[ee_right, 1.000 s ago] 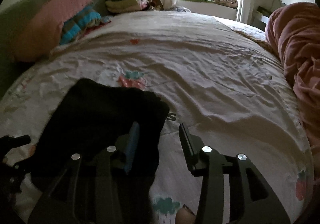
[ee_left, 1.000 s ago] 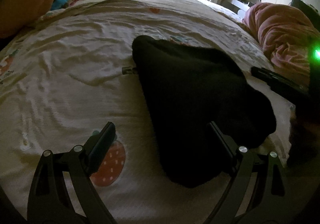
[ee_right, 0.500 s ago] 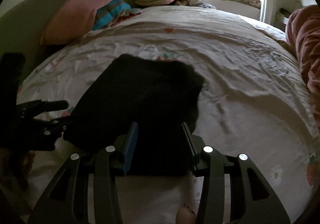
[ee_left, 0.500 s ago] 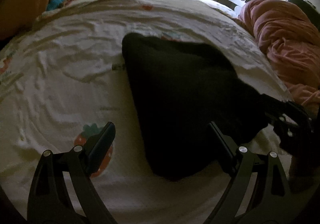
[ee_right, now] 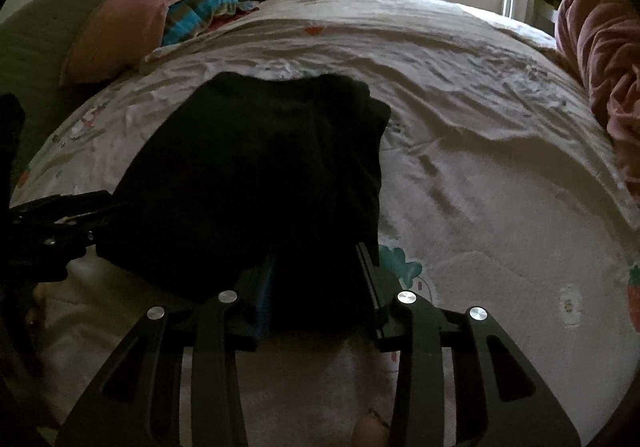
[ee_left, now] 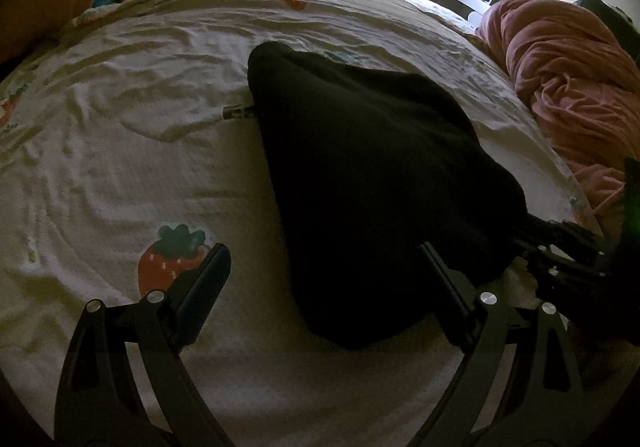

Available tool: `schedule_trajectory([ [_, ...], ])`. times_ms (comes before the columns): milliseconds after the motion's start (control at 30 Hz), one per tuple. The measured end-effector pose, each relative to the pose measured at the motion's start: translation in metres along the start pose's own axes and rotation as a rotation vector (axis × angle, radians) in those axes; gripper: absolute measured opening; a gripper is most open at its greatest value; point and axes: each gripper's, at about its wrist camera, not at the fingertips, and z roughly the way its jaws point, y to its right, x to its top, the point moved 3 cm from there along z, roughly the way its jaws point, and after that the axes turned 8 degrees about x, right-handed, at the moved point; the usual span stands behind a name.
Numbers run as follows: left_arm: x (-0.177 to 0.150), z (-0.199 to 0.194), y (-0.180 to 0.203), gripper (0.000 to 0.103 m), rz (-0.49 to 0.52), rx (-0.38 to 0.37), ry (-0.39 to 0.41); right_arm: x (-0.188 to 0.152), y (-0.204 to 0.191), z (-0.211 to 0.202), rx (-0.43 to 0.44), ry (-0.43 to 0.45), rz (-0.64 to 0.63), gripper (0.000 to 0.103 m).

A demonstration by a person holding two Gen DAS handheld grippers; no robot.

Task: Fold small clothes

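Left wrist view put my left gripper (ee_left: 320,275) low over the bedsheet (ee_left: 120,167), its fingers spread wide, the left one above a printed strawberry (ee_left: 168,267) and the right one against the near left part of the black garment (ee_left: 360,187). Nothing was pinched there; I judged I held it wide so it could straddle that near corner when its turn came. The garment lay on the sheet near the middle of the bed, near me, with a small tag-like thing (ee_left: 238,112) poking out at its far left edge. To the right, my right gripper (ee_left: 560,247) reached in at the garment's near right corner, and beyond it a pink blanket (ee_left: 568,87) was heaped along the bed's right side.

In the right wrist view the garment (ee_right: 260,167) filled the left half. My right gripper (ee_right: 316,275) had its fingers set narrow and closing, with the near edge of the cloth between them; whether the pads already pressed it, I could not tell. I took that edge, I think, to lift it for a fold. The garment's long axis ran from near me toward the far pillows (ee_right: 132,23), its narrower end pointing far.
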Motion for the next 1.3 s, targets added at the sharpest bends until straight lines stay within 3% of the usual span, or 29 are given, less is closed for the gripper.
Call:
schedule_trajectory([
  [433,0.001,-0.003,0.000,0.086,0.000,0.003,0.002,0.003,0.001,-0.018,-0.044,0.050,0.005,0.054],
  [533,0.002,-0.005,0.000,0.086,0.004,0.005,0.006,0.003,0.001,-0.023,-0.047,0.062,0.011,0.064],
  [933,0.004,-0.021,-0.001,0.086,0.000,0.009,0.038,0.003,-0.004,-0.043,-0.076,0.104,-0.003,0.082],
  [1067,0.005,-0.028,-0.003,0.093,-0.014,0.015,0.047,0.004,-0.008,-0.049,-0.095,0.121,-0.011,0.089],
  [1167,0.005,-0.036,-0.007,0.093,-0.025,0.020,0.054,0.005,-0.012,-0.056,-0.105,0.140,-0.016,0.096],
  [1300,0.002,-0.048,-0.009,0.093,-0.025,0.020,0.078,0.004,-0.018,-0.065,-0.123,0.165,-0.021,0.098],
])
